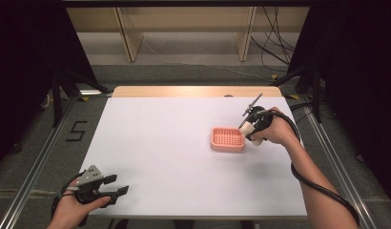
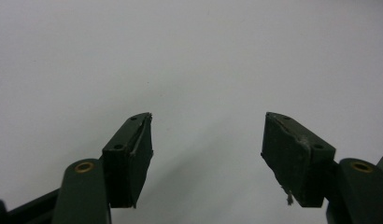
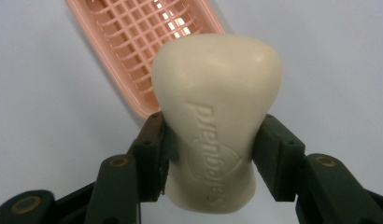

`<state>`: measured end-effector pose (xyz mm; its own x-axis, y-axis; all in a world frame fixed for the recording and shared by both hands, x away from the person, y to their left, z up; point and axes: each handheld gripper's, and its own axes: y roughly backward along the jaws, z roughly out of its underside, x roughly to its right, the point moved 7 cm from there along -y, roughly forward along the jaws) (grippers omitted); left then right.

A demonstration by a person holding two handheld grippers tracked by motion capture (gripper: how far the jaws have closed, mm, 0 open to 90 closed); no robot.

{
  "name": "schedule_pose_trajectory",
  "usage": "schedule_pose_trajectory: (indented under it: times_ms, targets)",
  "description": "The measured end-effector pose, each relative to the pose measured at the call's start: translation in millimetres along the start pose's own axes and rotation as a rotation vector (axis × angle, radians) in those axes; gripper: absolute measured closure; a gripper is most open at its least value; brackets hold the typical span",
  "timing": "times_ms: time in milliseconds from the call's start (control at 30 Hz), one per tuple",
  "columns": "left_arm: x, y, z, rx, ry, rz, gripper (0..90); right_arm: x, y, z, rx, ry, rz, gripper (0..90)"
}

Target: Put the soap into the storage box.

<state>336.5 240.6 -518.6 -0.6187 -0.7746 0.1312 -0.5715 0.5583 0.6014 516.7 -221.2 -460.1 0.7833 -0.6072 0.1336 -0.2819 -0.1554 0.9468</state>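
A cream bar of soap [image 3: 215, 121] stamped "Safeguard" sits clamped between the black jaws of my right gripper [image 3: 210, 156]. It hangs just above the near edge of a pink slatted soap dish [image 3: 147, 42]. In the high view the right gripper [image 1: 253, 129] holds the pale soap [image 1: 247, 129] at the right rim of the pink dish [image 1: 227, 139] on the white table. My left gripper [image 1: 118, 185] rests at the table's front left corner. Its jaws stand wide apart over bare white surface, the left gripper [image 2: 208, 154] holding nothing.
The white table [image 1: 174, 157] has a wooden strip [image 1: 196, 91] along its far edge. Metal rails run along both sides on the floor. Black cables [image 1: 274, 52] lie on the floor beyond the table at the right.
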Motion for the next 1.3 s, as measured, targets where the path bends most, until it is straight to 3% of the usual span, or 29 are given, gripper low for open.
schedule_pose_trajectory:
  times_ms: [300, 800, 900, 1300]
  targets:
    - [-0.8, 0.7, 0.4, -0.007, -0.01, 0.004, 33.0, -3.0, -0.8, -4.5, -0.004, 0.003, -0.011, 50.5]
    - [-0.6, 0.6, 0.4, -0.006, -0.009, 0.005, 33.0, -5.7, -0.7, -16.6, -0.001, 0.041, -0.004, 50.5]
    - [-0.5, 0.5, 0.1, -0.002, -0.005, 0.006, 33.0, -5.0, -1.2, -19.6, 0.003, 0.066, -0.003, 50.5]
    - [-0.3, 0.7, 0.2, -0.002, -0.002, 0.002, 33.0, -7.3, -2.5, -27.3, 0.009, 0.077, -0.002, 50.5]
